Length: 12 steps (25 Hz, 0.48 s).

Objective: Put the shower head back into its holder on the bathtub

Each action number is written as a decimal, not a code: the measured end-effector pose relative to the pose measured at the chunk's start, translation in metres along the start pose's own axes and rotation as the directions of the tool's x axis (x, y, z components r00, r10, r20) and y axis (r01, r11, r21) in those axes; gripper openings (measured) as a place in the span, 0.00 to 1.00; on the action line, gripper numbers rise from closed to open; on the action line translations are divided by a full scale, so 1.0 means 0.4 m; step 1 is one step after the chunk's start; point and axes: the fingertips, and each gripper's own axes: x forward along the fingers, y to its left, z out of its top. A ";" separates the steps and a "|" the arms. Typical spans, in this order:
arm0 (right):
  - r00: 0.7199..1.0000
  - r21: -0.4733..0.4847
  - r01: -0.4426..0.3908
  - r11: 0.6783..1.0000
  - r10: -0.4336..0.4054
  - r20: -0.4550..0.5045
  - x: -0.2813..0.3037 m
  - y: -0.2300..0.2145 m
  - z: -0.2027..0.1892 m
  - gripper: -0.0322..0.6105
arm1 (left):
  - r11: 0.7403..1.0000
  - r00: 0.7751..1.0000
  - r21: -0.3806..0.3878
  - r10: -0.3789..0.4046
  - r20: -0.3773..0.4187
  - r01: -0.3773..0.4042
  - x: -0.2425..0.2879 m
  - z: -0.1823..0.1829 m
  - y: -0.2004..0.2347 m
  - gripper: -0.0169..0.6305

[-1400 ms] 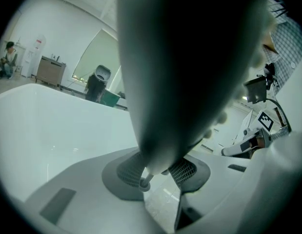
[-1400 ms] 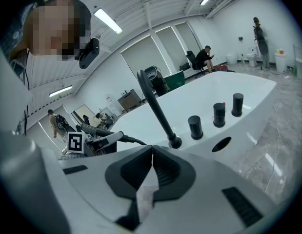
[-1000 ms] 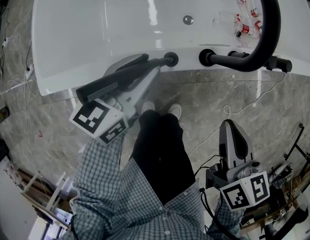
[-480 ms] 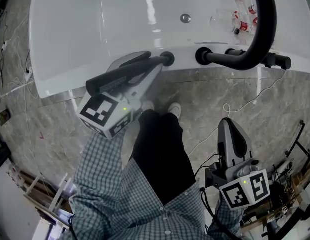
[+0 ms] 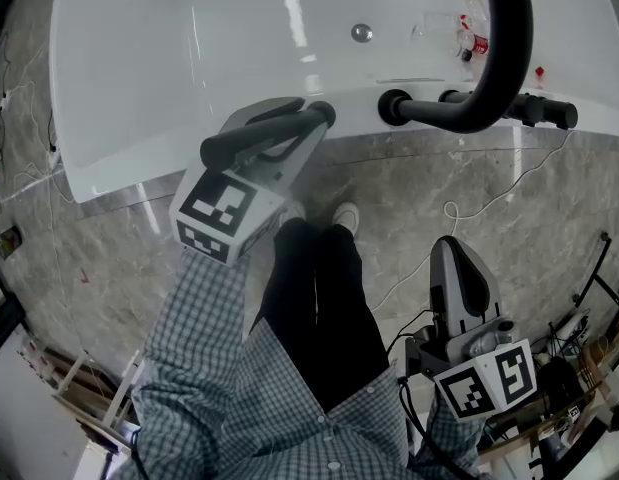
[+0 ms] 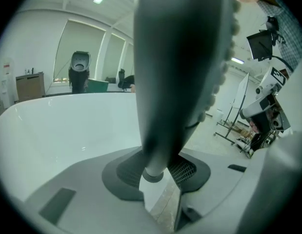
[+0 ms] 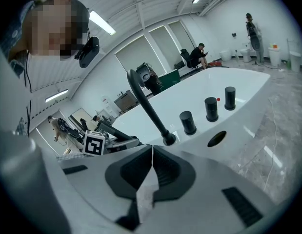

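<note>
Left tongs [image 5: 294,138] have tipped the shower head [image 5: 257,136] steeper, its tail end at the bathtub [image 5: 139,78] rim beside the faucet [image 5: 510,38]. They're pinching its handle. Right tongs [image 5: 454,263] are pressed together, empty. It looks rigid and slick, so grip mid-handle.

We see a smooth, glossy white bathtub [image 5: 129,118], a matt black shower head [image 5: 259,135] and a matt black spout [image 5: 504,48]. The floor [image 5: 469,183] looks like polished veined stone, and our sleeve [image 5: 209,348] is checked woven cloth.

The tub [image 5: 139,88] is white, the shower head [image 5: 264,135] and spout [image 5: 501,68] black. The floor [image 5: 469,198] is veined grey, the shirt [image 5: 209,368] checked.
</note>
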 end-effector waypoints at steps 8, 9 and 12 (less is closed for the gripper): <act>1.000 0.022 0.013 1.000 -0.013 0.000 -0.011 -0.016 -0.010 0.08 | 0.992 0.997 0.120 -0.017 -0.072 0.026 0.046 -0.013 -0.018 0.24; 1.000 0.024 0.013 1.000 -0.013 0.001 -0.012 -0.017 -0.011 0.08 | 0.992 0.997 0.124 -0.017 -0.079 0.027 0.051 -0.017 -0.018 0.24; 1.000 0.031 0.014 0.999 -0.014 0.001 -0.013 -0.021 -0.013 0.08 | 0.990 0.994 0.134 -0.018 -0.104 0.032 0.064 -0.028 -0.018 0.24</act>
